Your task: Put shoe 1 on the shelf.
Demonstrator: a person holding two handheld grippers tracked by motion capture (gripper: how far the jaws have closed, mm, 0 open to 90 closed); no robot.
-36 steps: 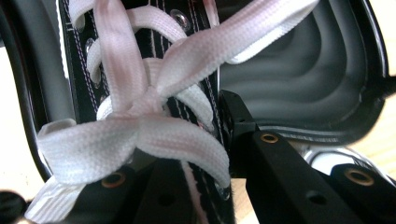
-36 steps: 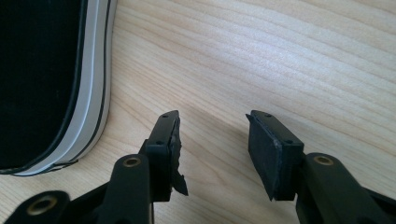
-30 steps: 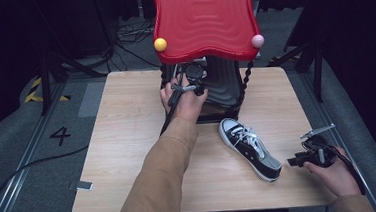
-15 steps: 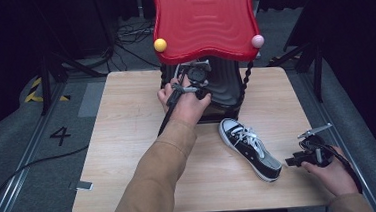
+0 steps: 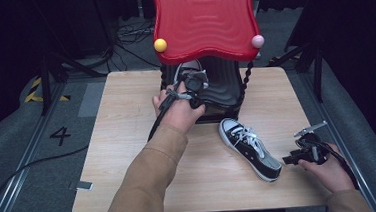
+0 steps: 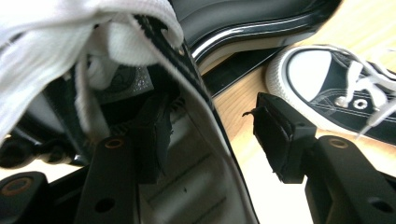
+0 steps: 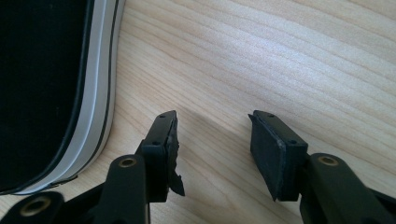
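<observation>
High view: the left gripper (image 5: 190, 84) had pushed its sneaker (image 6: 154, 93) deeper under the red rack (image 5: 205, 19), jaws straddling its collar; the right gripper (image 5: 304, 153) idled, jaws wide.

Setting: a recording lab or studio, not a home. Indicators: black surroundings on all sides; a plain wooden desk (image 5: 128, 140) on grey carpet; floor rails (image 5: 19, 163) alongside it; hazard-striped tape (image 5: 37, 91); a floor number "4" (image 5: 60, 135); loose cables (image 5: 131, 37); stand legs (image 5: 46, 78) behind.

A red wavy-edged panel (image 5: 204, 19) with yellow (image 5: 160, 45) and pink balls (image 5: 257, 41) overhangs the wooden table (image 5: 124, 155).
</observation>
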